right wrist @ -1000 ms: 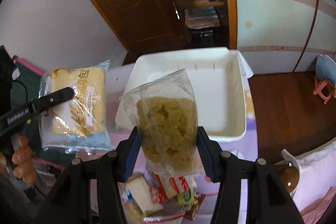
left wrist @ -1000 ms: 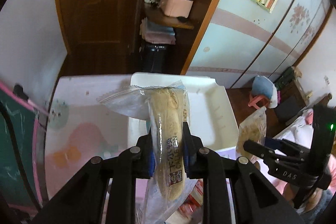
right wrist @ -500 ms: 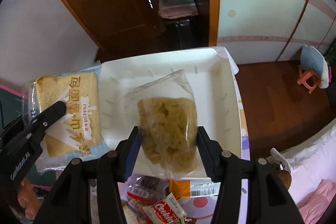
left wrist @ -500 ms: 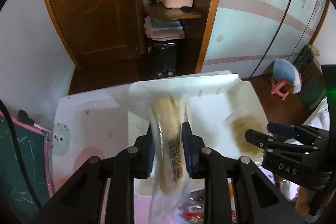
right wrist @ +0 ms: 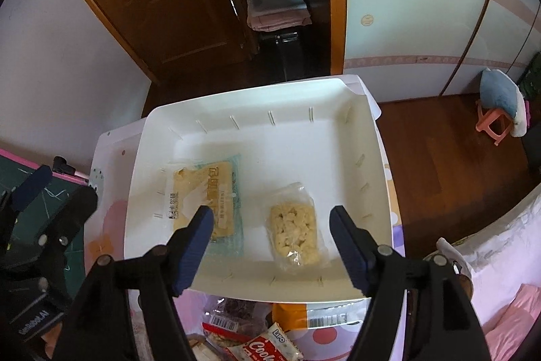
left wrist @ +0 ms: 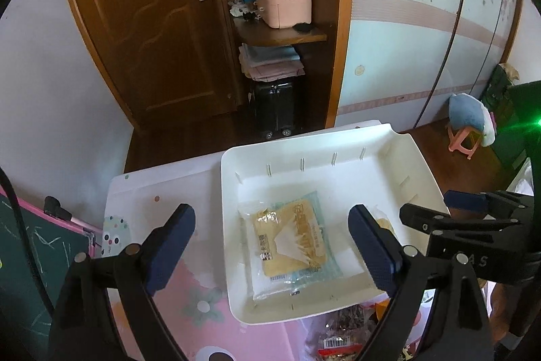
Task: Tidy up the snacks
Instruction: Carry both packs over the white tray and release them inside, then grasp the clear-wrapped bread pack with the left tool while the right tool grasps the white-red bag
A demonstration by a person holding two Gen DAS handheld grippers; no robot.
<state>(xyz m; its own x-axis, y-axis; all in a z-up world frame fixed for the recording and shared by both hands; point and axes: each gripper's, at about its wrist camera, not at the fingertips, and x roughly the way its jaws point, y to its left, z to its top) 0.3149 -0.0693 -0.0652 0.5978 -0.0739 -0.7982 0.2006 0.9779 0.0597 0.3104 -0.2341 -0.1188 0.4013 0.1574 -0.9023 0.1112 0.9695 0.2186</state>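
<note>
A white tray [left wrist: 304, 146] [right wrist: 236, 98] stands on the small table. Flat on its floor lies a wrapped bread slice [left wrist: 294, 246] [right wrist: 203, 192]. To the right of it lies a clear bag of crumbly yellow snack [right wrist: 294, 227], mostly hidden behind a finger in the left wrist view. My left gripper [left wrist: 272, 242] hovers over the bread, jaws opening wide, with nothing between the pads. My right gripper [right wrist: 272, 239] hovers over the clear bag, jaws opening too, and its pads stand apart from the bag. Each gripper also shows at the edge of the other's view.
Several loose snack packets [right wrist: 263, 340] [left wrist: 345, 334] lie on the pink patterned table cover [left wrist: 189, 293] in front of the tray. A green chalkboard [left wrist: 23, 259] leans at the left. A wooden door [left wrist: 145, 32], a shelf and a pink stool [right wrist: 493, 124] lie beyond.
Both grippers came down over the tray and opened. The bread dropped from the left one and the clear bag from the right one, and both now lie flat in the tray.
</note>
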